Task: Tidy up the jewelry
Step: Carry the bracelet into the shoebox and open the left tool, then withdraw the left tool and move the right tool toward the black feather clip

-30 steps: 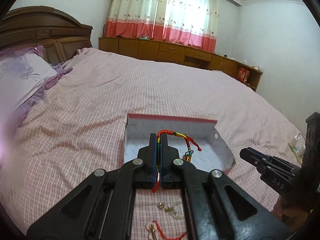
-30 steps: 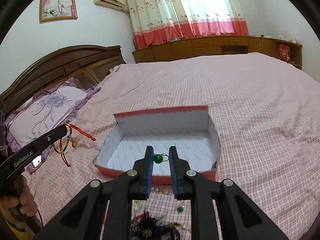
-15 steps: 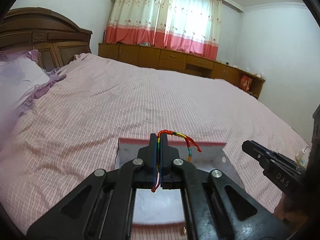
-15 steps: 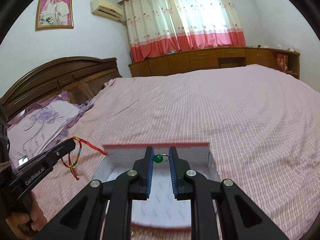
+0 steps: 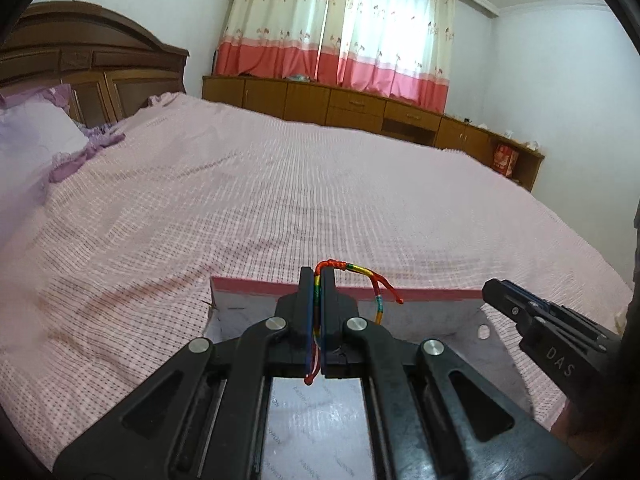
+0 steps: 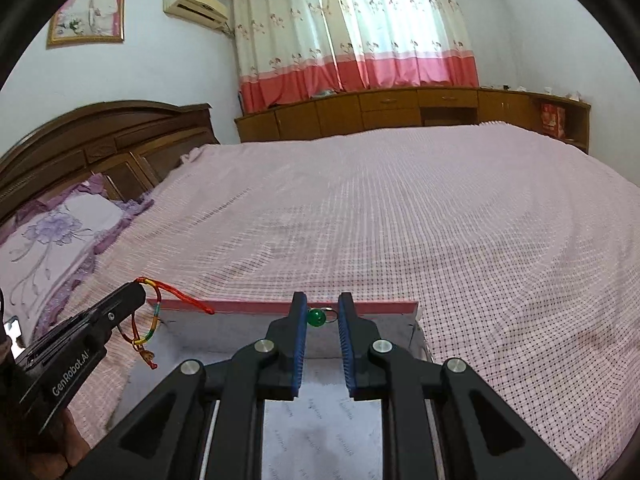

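My left gripper [image 5: 319,276] is shut on a rainbow cord bracelet [image 5: 376,296] that loops out to the right of its tips; it also shows in the right wrist view [image 6: 146,324]. My right gripper [image 6: 322,304] is shut on a green bead ring [image 6: 316,317], with a visible gap beside the bead. Both hang over the open red-rimmed box [image 5: 420,294] with a white lining [image 6: 320,420] on the bed. The right gripper's tip shows at the right of the left wrist view [image 5: 520,308].
The pink checked bedspread [image 6: 400,220] stretches ahead. A purple flowered pillow [image 6: 52,240] and the wooden headboard [image 6: 100,140] are at the left. Wooden cabinets [image 6: 400,108] line the far wall under the curtains.
Both grippers have moved forward over the box with their loads. The loose jewelry on the bedspread in front of the box has dropped out of view.
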Demonstrator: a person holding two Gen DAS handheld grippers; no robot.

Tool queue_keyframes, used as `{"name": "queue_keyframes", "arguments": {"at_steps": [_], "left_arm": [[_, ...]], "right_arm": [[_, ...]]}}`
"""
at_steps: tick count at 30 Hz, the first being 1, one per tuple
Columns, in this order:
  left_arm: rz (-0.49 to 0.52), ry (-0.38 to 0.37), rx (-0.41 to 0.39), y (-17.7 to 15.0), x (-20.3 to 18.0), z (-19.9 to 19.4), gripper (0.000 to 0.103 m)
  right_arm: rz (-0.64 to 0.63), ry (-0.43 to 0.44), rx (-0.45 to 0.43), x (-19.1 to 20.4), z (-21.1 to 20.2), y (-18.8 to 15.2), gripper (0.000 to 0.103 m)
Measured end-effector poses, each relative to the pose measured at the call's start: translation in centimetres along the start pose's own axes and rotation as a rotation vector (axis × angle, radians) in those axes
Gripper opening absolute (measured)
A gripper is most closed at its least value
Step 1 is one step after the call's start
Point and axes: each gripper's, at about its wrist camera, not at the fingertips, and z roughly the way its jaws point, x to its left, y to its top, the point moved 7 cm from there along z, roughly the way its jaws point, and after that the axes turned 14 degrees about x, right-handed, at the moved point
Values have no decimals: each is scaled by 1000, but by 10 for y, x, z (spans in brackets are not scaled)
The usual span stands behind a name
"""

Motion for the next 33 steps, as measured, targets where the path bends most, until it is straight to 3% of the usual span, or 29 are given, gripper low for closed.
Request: {"name": "queue_keyframes", "arguments": {"at_steps": [10, 16, 17, 21, 22, 24, 33], "left_arm": [[-34, 48, 88, -14, 6, 35, 0], [-3, 71, 130, -16, 0, 40, 0], [4, 78, 137, -17, 0, 42, 2], [4, 102, 133, -18, 0, 40, 37], [0, 101, 130, -17, 1, 39, 40], [-3, 95, 131, -18, 1, 37, 42], [-17, 92, 128, -11, 4, 20, 42]], "right_arm": [[25, -29, 65, -13, 36, -5, 17], [32, -37, 107, -16, 50, -11, 18], [32, -37, 112, -15, 50, -12, 18], [40, -38, 126, -16, 53, -13, 21], [39, -38, 129, -17, 53, -13, 24], [36, -34, 126, -16, 50, -13, 34], [51, -35, 101, -23, 29, -7, 44]]}}
